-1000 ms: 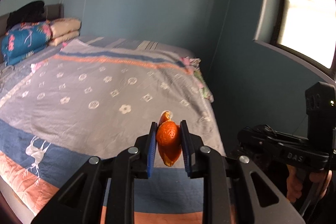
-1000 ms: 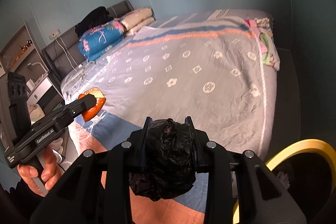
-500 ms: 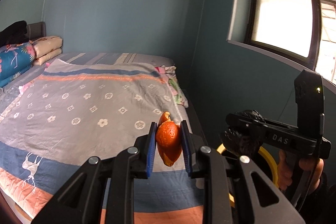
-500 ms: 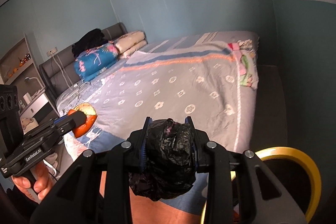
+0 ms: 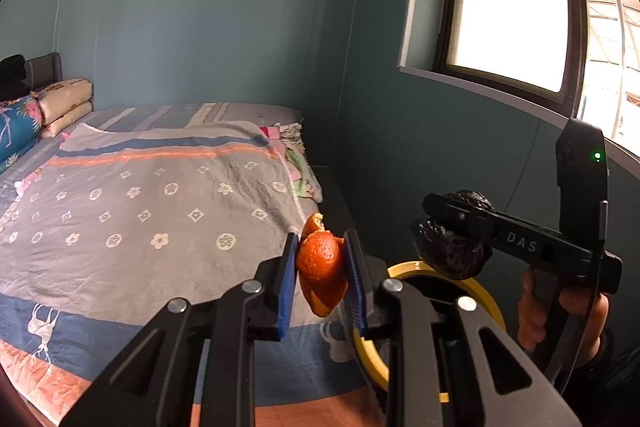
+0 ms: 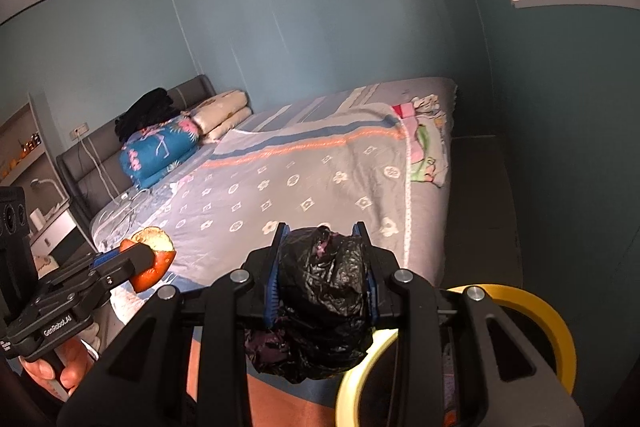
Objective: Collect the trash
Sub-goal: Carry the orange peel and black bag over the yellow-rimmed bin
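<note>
My left gripper (image 5: 321,269) is shut on an orange peel (image 5: 320,263), held in the air over the bed's corner; it also shows in the right wrist view (image 6: 154,259). My right gripper (image 6: 322,267) is shut on a crumpled black plastic bag (image 6: 320,299); in the left wrist view the bag (image 5: 448,247) hangs just above the bin. A yellow-rimmed trash bin (image 5: 486,293) stands on the floor by the bed's foot corner, below both grippers; its rim (image 6: 556,323) is partly hidden behind my right gripper.
A bed with a grey flowered cover (image 5: 140,219) fills the left. Folded quilts and pillows (image 6: 168,147) lie at its head. A dark ledge (image 6: 476,195) runs between bed and blue wall. A window (image 5: 512,7) is at the right.
Both grippers have swung right toward the bed's foot corner with their loads. The yellow bin has come into the left wrist view and shows larger under the right gripper.
</note>
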